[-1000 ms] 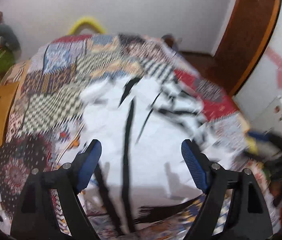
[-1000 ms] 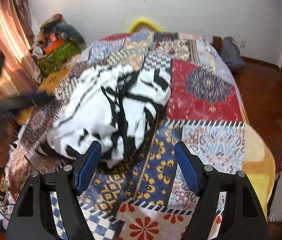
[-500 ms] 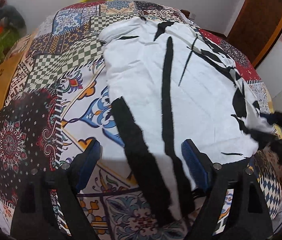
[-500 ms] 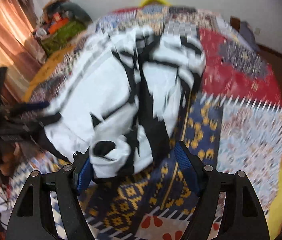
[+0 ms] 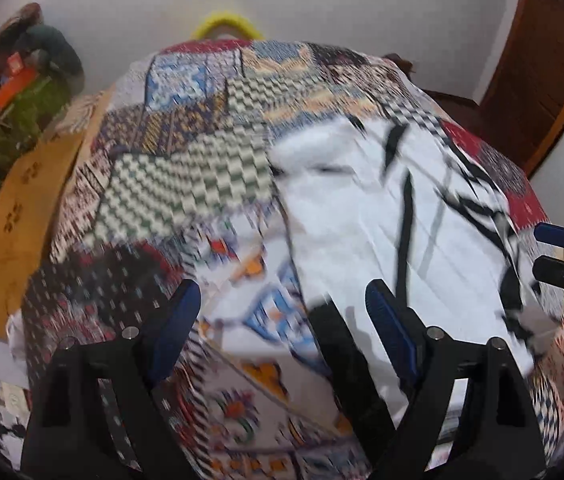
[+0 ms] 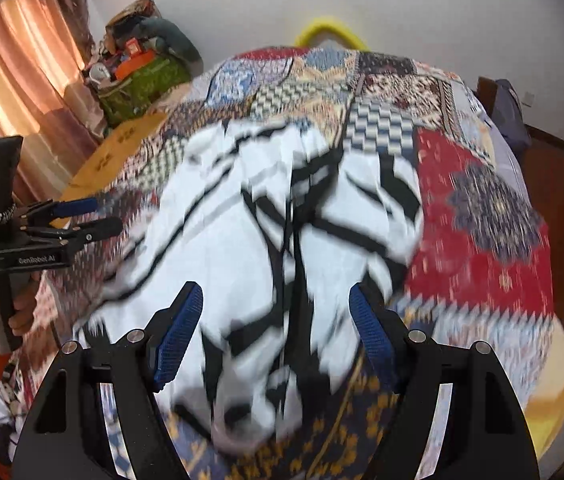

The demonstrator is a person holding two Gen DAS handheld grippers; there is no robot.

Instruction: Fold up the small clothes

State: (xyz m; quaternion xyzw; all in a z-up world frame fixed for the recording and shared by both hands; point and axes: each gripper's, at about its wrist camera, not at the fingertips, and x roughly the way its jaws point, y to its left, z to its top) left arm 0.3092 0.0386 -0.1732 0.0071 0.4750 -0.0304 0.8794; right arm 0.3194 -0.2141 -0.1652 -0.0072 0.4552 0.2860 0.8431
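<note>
A white garment with black stripes [image 5: 381,220] lies spread on a patchwork bedspread [image 5: 186,168]; it also shows in the right wrist view [image 6: 266,248], rumpled along its right side. My left gripper [image 5: 282,320] is open and empty, above the garment's near left edge. My right gripper [image 6: 276,324] is open and empty, above the garment's near end. The right gripper shows at the right edge of the left wrist view [image 5: 557,252], and the left gripper at the left of the right wrist view [image 6: 78,216]. Both views are motion-blurred.
The bedspread [image 6: 481,216] covers a bed against a white wall. A green bag with clutter [image 6: 142,80] and a pink curtain [image 6: 14,80] stand to the left. A wooden door [image 5: 541,64] is at the right. A yellow hoop [image 6: 331,30] sits behind the bed.
Both grippers have pulled back and up from the garment, staying open. The garment lies flatter and wider than one second ago. The left view has shifted left off the cloth.
</note>
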